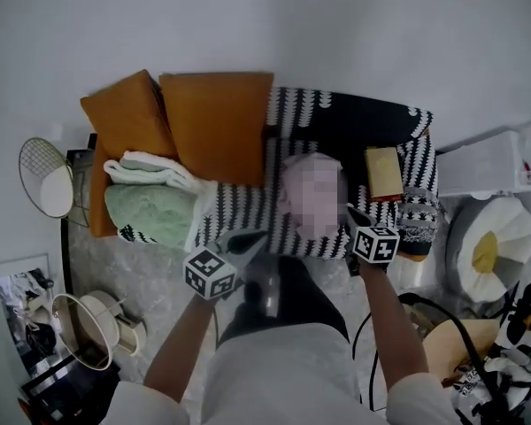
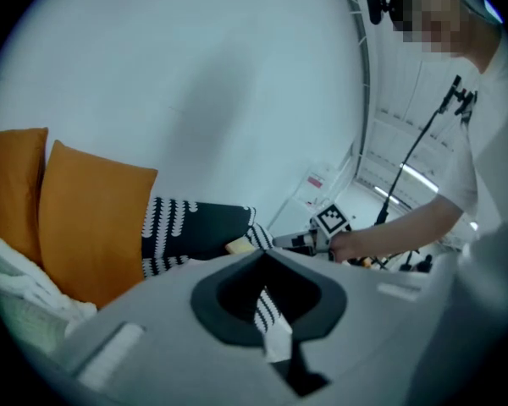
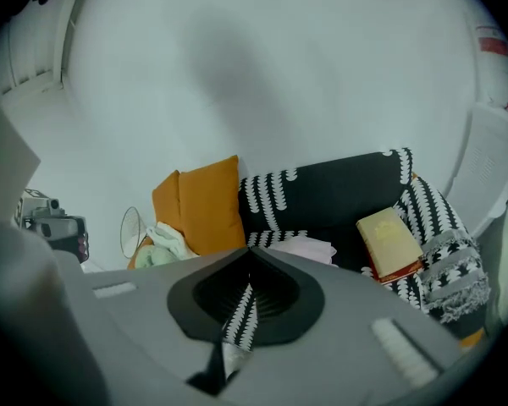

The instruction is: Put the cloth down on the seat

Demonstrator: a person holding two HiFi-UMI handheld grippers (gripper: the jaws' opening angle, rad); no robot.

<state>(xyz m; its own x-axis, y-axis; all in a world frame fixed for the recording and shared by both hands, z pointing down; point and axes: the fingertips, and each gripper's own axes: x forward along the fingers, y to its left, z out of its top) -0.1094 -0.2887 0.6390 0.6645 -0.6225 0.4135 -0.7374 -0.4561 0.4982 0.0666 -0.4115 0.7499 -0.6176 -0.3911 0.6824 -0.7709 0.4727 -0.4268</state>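
Observation:
A black-and-white patterned cloth (image 1: pixel 248 209) lies over the sofa seat and backrest. My left gripper (image 1: pixel 250 239) is at its front edge, shut on a strip of the patterned cloth (image 2: pixel 268 307) pinched between the dark pads. My right gripper (image 1: pixel 354 216) is at the same front edge further right, shut on another strip of the cloth (image 3: pixel 240 313). In the left gripper view the right gripper (image 2: pixel 298 242) shows beyond the cloth, held by a hand. A folded pink cloth (image 3: pixel 303 248) rests on the seat between the two grippers.
Two orange cushions (image 1: pixel 217 122) lean at the sofa's left, with folded green and white towels (image 1: pixel 150 204) below them. A yellow book (image 1: pixel 383 173) and a grey fringed cloth (image 1: pixel 418 218) lie at the right. A wire fan (image 1: pixel 46 177) stands left; a round cushion (image 1: pixel 491 248) and cables lie right.

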